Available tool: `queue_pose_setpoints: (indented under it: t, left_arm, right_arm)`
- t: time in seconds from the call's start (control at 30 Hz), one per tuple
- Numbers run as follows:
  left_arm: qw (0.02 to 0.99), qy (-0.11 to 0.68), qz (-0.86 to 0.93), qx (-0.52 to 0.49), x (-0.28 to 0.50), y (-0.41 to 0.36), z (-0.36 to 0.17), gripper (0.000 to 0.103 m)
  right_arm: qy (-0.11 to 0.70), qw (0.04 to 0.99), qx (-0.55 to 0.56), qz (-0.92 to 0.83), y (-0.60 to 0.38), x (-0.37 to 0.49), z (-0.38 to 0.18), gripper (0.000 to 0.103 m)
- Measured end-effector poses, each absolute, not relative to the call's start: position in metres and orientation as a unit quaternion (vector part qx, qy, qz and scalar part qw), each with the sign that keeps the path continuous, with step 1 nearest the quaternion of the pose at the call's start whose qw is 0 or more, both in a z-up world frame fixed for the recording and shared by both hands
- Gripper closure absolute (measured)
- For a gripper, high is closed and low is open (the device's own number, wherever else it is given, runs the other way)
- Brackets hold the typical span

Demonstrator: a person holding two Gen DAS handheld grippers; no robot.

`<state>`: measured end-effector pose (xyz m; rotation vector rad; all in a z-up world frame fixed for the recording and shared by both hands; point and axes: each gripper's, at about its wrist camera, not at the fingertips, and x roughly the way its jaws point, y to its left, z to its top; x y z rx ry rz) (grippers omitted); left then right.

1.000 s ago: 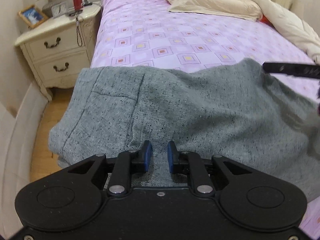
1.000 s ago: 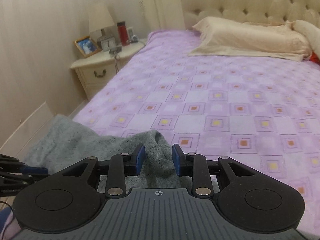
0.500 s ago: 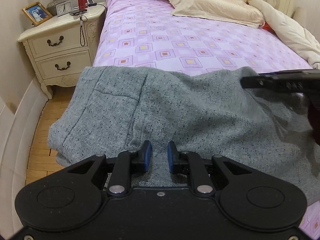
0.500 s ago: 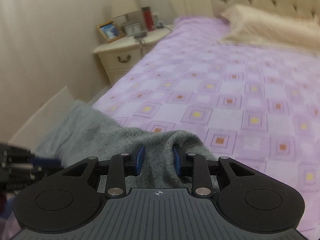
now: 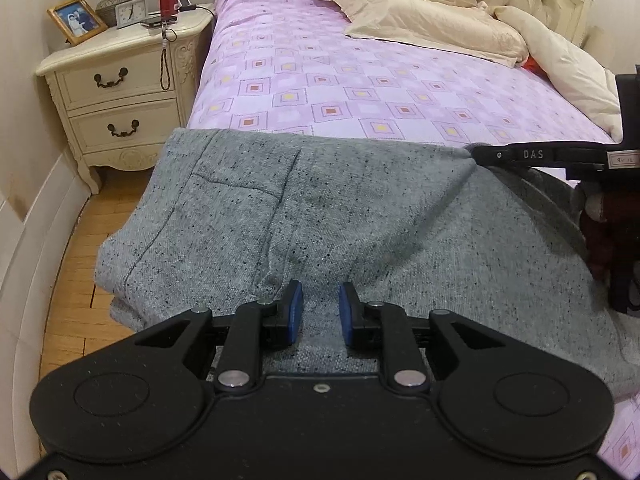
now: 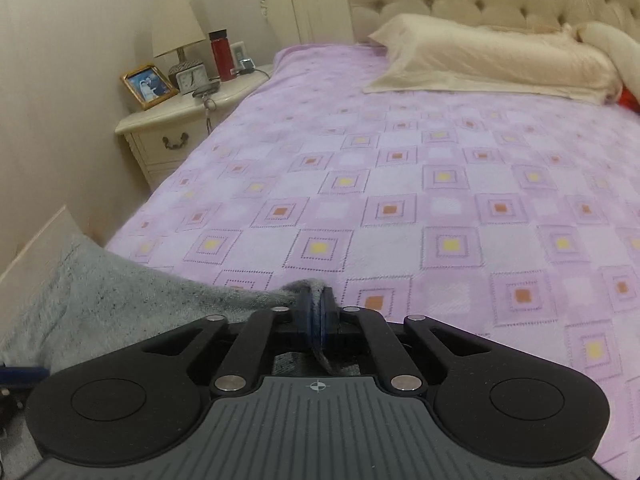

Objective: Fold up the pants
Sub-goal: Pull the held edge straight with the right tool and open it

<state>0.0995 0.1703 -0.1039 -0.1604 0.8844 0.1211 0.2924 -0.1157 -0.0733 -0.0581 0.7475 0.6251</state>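
Observation:
Grey speckled pants [image 5: 320,216] lie across the near end of the purple bed, one side hanging over the bed's left edge. My left gripper [image 5: 319,312] is open just above the near part of the pants, with fabric showing between its blue pads. My right gripper [image 6: 317,312] is shut on a far edge of the pants [image 6: 120,300] and pinches a fold of grey fabric. In the left wrist view the right gripper [image 5: 496,156] shows at the right, at the pants' far corner.
The bed with its purple patterned cover [image 6: 440,184] stretches ahead, with beige pillows [image 5: 420,24] at the tufted headboard. A cream nightstand [image 5: 120,80] with lamp, clock, photo frame and red bottle stands left of the bed. Wooden floor [image 5: 68,300] lies at the left.
My right gripper has closed on the pants' edge; it was open around the fabric before. My left gripper stayed open and has risen slightly.

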Motion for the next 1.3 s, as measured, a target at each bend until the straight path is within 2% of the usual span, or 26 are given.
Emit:
queue_pose_setpoints:
  t: [0.03, 0.2, 0.33, 0.47, 0.57, 0.63, 0.67, 0.83, 1.0, 1.03, 1.07, 1.1, 1.3]
  left_arm:
    - [0.898, 0.428, 0.057, -0.079, 0.100, 0.171, -0.103, 0.076]
    - [0.900, 0.424, 0.061, -0.082, 0.100, 0.174, -0.079, 0.076]
    - [0.912, 0.401, 0.040, -0.081, 0.106, 0.157, -0.051, 0.076]
    - [0.912, 0.405, -0.008, -0.062, 0.124, 0.121, -0.049, 0.074]
    - [0.901, 0.431, -0.012, -0.041, 0.133, 0.105, -0.070, 0.074]
    - [0.873, 0.487, -0.003, -0.039, 0.139, 0.105, -0.097, 0.070]
    - [0.872, 0.486, -0.001, -0.050, 0.136, 0.109, -0.105, 0.065]
    - [0.870, 0.481, -0.008, -0.105, 0.134, 0.128, -0.107, 0.065]
    - [0.874, 0.480, -0.007, -0.082, 0.138, 0.124, -0.108, 0.064]
    - [0.875, 0.478, -0.006, -0.078, 0.138, 0.120, -0.109, 0.064]
    - [0.876, 0.476, -0.005, -0.077, 0.137, 0.118, -0.109, 0.064]
    - [0.877, 0.474, -0.005, -0.078, 0.137, 0.118, -0.109, 0.064]
    - [0.882, 0.464, -0.004, -0.083, 0.128, 0.120, -0.110, 0.064]
  right_arm:
    - [0.341, 0.890, -0.024, 0.302, -0.124, 0.287, -0.064, 0.090]
    - [0.307, 0.911, -0.012, 0.277, -0.184, 0.270, -0.027, 0.087]
    - [0.328, 0.914, -0.053, 0.233, -0.232, 0.254, -0.023, 0.087]
    - [0.357, 0.907, -0.066, 0.214, -0.264, 0.240, -0.029, 0.086]
    - [0.368, 0.895, -0.099, 0.231, -0.261, 0.232, -0.034, 0.084]
    - [0.365, 0.889, -0.113, 0.252, -0.252, 0.232, -0.035, 0.079]
    - [0.360, 0.887, -0.120, 0.264, -0.245, 0.233, -0.036, 0.079]
    - [0.343, 0.867, -0.147, 0.329, -0.209, 0.245, -0.046, 0.079]
    - [0.350, 0.839, -0.184, 0.373, -0.179, 0.252, -0.059, 0.079]
    - [0.357, 0.832, -0.195, 0.377, -0.174, 0.252, -0.063, 0.079]
    - [0.365, 0.827, -0.200, 0.379, -0.171, 0.251, -0.064, 0.084]
    - [0.362, 0.830, -0.208, 0.369, -0.168, 0.250, -0.064, 0.101]
    - [0.364, 0.871, -0.169, 0.285, -0.171, 0.258, -0.078, 0.101]
